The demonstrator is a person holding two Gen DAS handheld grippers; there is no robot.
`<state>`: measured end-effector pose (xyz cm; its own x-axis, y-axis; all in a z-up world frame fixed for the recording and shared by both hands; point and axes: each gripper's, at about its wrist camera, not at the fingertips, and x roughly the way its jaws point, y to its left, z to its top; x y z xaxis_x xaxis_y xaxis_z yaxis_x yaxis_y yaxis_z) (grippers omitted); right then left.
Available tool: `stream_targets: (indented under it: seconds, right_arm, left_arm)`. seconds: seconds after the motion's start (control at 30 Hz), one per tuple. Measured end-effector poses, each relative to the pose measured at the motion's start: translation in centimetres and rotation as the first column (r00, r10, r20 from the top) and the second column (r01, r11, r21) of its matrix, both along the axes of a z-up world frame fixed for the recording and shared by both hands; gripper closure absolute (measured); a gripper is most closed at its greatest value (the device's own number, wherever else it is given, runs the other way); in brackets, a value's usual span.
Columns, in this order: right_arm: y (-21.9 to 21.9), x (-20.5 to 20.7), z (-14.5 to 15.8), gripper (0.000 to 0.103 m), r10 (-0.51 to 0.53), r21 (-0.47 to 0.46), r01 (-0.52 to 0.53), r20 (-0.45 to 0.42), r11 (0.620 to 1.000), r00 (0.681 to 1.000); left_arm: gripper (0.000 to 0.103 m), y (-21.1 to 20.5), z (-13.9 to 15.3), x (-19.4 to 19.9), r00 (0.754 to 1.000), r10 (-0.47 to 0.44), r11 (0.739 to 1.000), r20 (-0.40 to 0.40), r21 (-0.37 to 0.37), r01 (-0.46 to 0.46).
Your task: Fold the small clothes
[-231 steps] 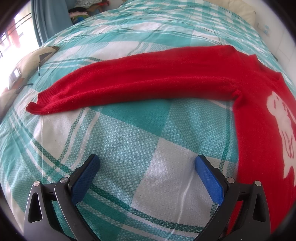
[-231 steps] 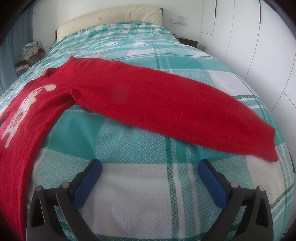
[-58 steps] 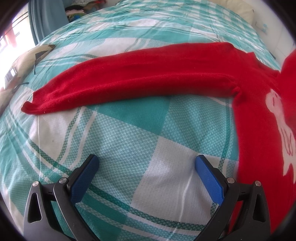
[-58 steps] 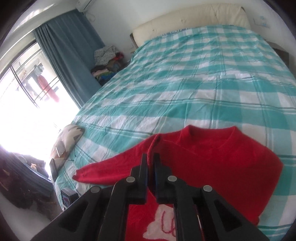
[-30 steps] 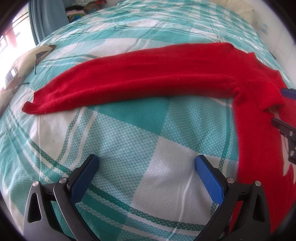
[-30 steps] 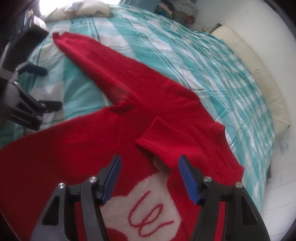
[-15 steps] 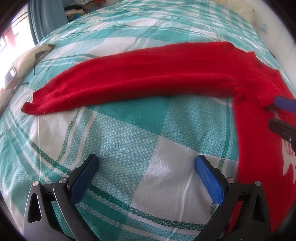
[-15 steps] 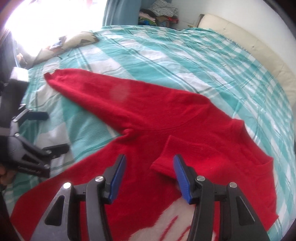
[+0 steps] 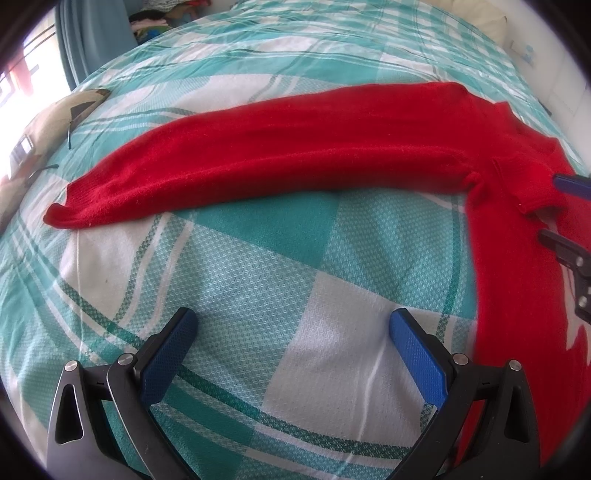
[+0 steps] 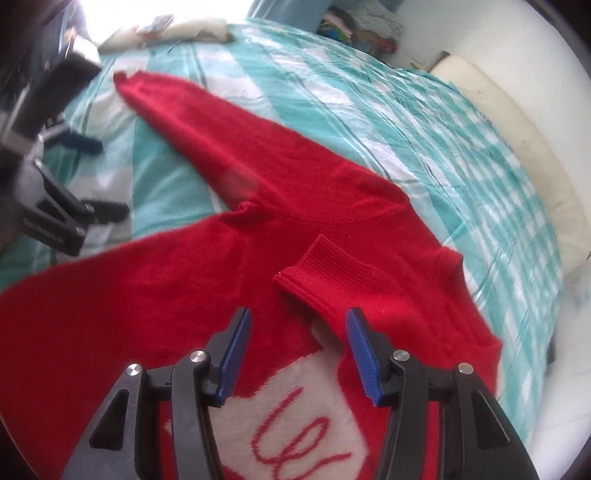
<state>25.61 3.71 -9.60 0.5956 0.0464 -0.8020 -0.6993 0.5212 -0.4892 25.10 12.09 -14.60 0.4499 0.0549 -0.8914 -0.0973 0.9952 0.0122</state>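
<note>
Red knit sweater (image 10: 192,288) lies flat, front up, on teal plaid bedspread (image 9: 258,266). One sleeve is folded in over the chest, ribbed cuff (image 10: 314,273) resting just above the white motif (image 10: 295,417); likely placed there as the first fold. Right gripper (image 10: 297,343) hangs just behind that cuff, fingers apart, nothing between them, so the cuff looks let go. Other sleeve (image 9: 258,158) lies stretched out straight across the bed, unfolded, probably next to go. Left gripper (image 9: 291,347) sits low over bare bedspread, near the sweater's side edge, fingers wide apart and empty, apparently waiting.

Hidden: sweater hem is cut off in both views; motif only partly shown, design unclear. Right view is blurred. Clutter by the window (image 10: 162,29) is overexposed, can't identify.
</note>
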Motion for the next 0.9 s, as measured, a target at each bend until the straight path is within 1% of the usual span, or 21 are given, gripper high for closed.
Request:
stream_targets:
  seconds: [0.07, 0.1, 0.13, 0.17, 0.2, 0.23, 0.27, 0.3, 0.33, 0.37, 0.4, 0.43, 0.5, 0.57, 0.6, 0.63, 0.67, 0.73, 0.77, 0.8, 0.9]
  right_arm:
    - [1.0, 1.2, -1.5, 0.058, -0.002, -0.114, 0.006, 0.039, 0.993, 0.999]
    - [1.2, 1.9, -2.0, 0.078, -0.015, -0.131, 0.018, 0.023, 0.991, 1.000]
    - [1.2, 2.6, -1.8, 0.099, -0.046, -0.097, 0.046, 0.002, 0.994, 0.999]
    - [0.9, 3.3, -0.8, 0.099, -0.102, -0.004, 0.102, -0.001, 0.995, 0.995]
    - [0.1, 4.0, 0.6, 0.099, -0.174, 0.121, 0.176, -0.021, 0.977, 0.984]
    - [-1.1, 4.8, 1.8, 0.099, -0.261, 0.250, 0.269, -0.066, 0.930, 0.963]
    - [-2.0, 5.3, 2.3, 0.098, -0.324, 0.345, 0.346, -0.123, 0.872, 0.938]
    - [-2.7, 5.8, 2.2, 0.096, -0.352, 0.404, 0.401, -0.192, 0.822, 0.916]
    - [-3.0, 6.3, 1.5, 0.090, -0.349, 0.434, 0.442, -0.279, 0.785, 0.895]
    - [-3.3, 6.8, 0.6, 0.082, -0.315, 0.457, 0.481, -0.393, 0.748, 0.864]
    - [-3.5, 7.0, -0.3, 0.064, -0.270, 0.481, 0.524, -0.501, 0.703, 0.822]
    - [-4.0, 6.9, -0.7, 0.051, -0.225, 0.515, 0.559, -0.572, 0.650, 0.789]
    - [-5.5, 6.4, -0.3, 0.050, -0.146, 0.593, 0.601, -0.636, 0.535, 0.758]
    - [-8.1, 6.0, 0.6, 0.050, -0.071, 0.658, 0.647, -0.678, 0.386, 0.732]
    - [-9.5, 5.3, 1.3, 0.050, -0.069, 0.679, 0.655, -0.675, 0.332, 0.735]
    - [-10.9, 4.8, 2.0, 0.048, -0.089, 0.696, 0.650, -0.659, 0.307, 0.747]
    - [-12.1, 4.0, 2.7, 0.047, -0.134, 0.706, 0.635, -0.629, 0.315, 0.766]
    - [-14.5, 2.1, 3.6, 0.043, -0.257, 0.703, 0.601, -0.544, 0.381, 0.799]
    - [-15.7, 0.9, 3.7, 0.043, -0.298, 0.695, 0.593, -0.512, 0.407, 0.805]
    - [-17.0, -0.1, 3.6, 0.043, -0.332, 0.686, 0.593, -0.492, 0.421, 0.805]
    - [-21.5, -3.9, 2.6, 0.043, -0.437, 0.658, 0.610, -0.436, 0.441, 0.787]
  left_arm:
    - [0.000, 0.1, 0.0, 0.0, 1.000, 0.000, 1.000, -0.001, -0.005, 0.000]
    - [0.000, 0.0, 0.0, 0.0, 1.000, 0.000, 1.000, -0.001, -0.005, 0.000]
    - [0.000, 0.0, 0.0, 0.1, 1.000, 0.000, 1.000, -0.001, -0.004, 0.000]
    - [0.000, 0.1, 0.0, 0.1, 1.000, 0.000, 1.000, -0.002, -0.005, 0.000]
    - [0.000, 0.0, 0.0, 0.1, 1.000, 0.000, 1.000, -0.003, -0.006, 0.000]
    - [0.000, 0.0, 0.0, 0.2, 1.000, 0.001, 1.000, -0.004, -0.005, -0.001]
    - [0.000, 0.0, 0.0, 0.2, 1.000, 0.001, 1.000, -0.006, -0.004, -0.001]
    - [0.000, 0.0, 0.0, 0.3, 1.000, 0.001, 1.000, -0.007, -0.002, -0.001]
    - [0.000, 0.0, 0.0, 0.3, 1.000, 0.001, 1.000, -0.007, -0.001, -0.001]
    - [0.000, -0.1, 0.0, 0.3, 1.000, 0.000, 1.000, -0.005, -0.002, 0.000]
    - [0.000, 0.0, 0.0, 0.2, 1.000, -0.001, 1.000, -0.004, -0.004, 0.001]
    - [0.000, 0.0, 0.0, 0.2, 1.000, -0.002, 1.000, -0.004, -0.008, 0.002]
    - [0.000, 0.0, 0.0, 0.3, 1.000, -0.001, 1.000, -0.005, -0.012, 0.001]
    - [0.000, 0.0, 0.0, 0.3, 1.000, -0.002, 1.000, -0.004, -0.008, 0.002]
    - [0.000, 0.0, 0.0, 0.3, 1.000, -0.002, 1.000, -0.004, -0.006, 0.002]
    - [0.000, 0.0, 0.0, 0.3, 1.000, -0.002, 1.000, -0.004, -0.006, 0.002]
    - [0.000, 0.0, 0.0, 0.3, 1.000, -0.002, 1.000, -0.004, -0.007, 0.002]
    - [0.000, -0.1, 0.0, 0.3, 1.000, -0.002, 1.000, -0.003, -0.006, 0.002]
    - [0.000, -0.1, 0.0, 0.3, 1.000, -0.002, 1.000, -0.002, -0.004, 0.002]
    - [0.000, -0.1, 0.0, 0.3, 1.000, -0.002, 1.000, 0.000, -0.003, 0.002]
    - [0.000, -0.2, -0.1, 0.2, 1.000, -0.001, 1.000, 0.004, -0.001, 0.001]
